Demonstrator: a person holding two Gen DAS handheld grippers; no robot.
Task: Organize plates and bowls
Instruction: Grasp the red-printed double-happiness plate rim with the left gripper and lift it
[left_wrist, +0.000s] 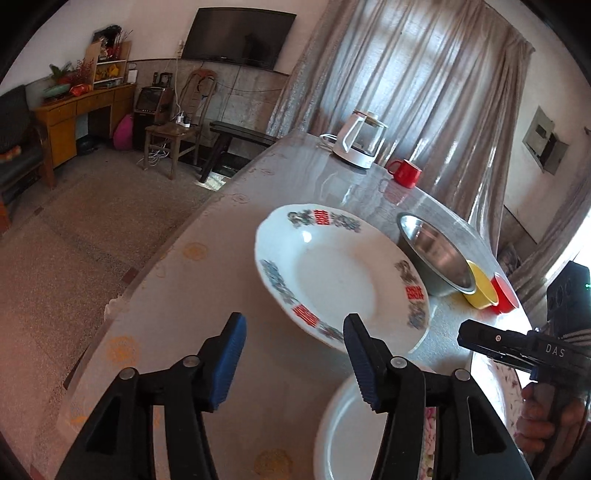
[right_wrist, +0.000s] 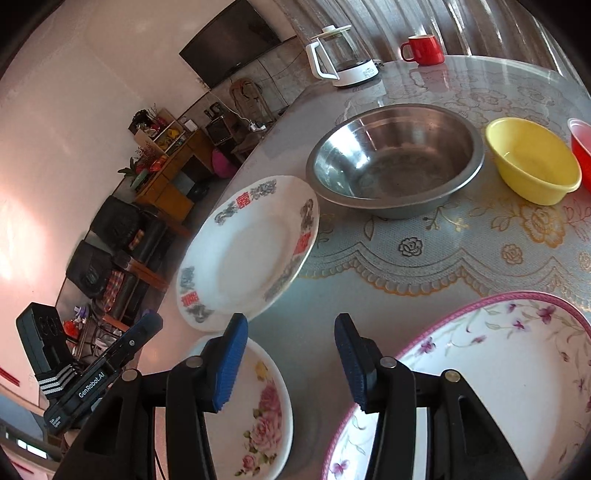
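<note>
A white plate with red and grey-blue motifs (left_wrist: 340, 273) lies near the table's curved edge, just beyond my left gripper (left_wrist: 295, 354). That gripper is open, and only tablecloth shows between its blue pads. A small white rose plate (right_wrist: 258, 406) and a large pink-rimmed flowered plate (right_wrist: 498, 369) flank my right gripper (right_wrist: 291, 358), which is open and holds nothing. Behind the plates stand a steel bowl (right_wrist: 395, 158), a yellow bowl (right_wrist: 532, 158) and a red bowl (right_wrist: 581, 147). The motif plate (right_wrist: 247, 251) is left of the steel bowl. The left gripper (right_wrist: 147, 325) ends just short of its rim.
A glass kettle on a white base (right_wrist: 340, 55) and a red mug (right_wrist: 424, 48) stand at the table's far side. The table edge (left_wrist: 177, 254) drops to the floor on the left. A hand holds the right gripper (left_wrist: 469, 334) at the right.
</note>
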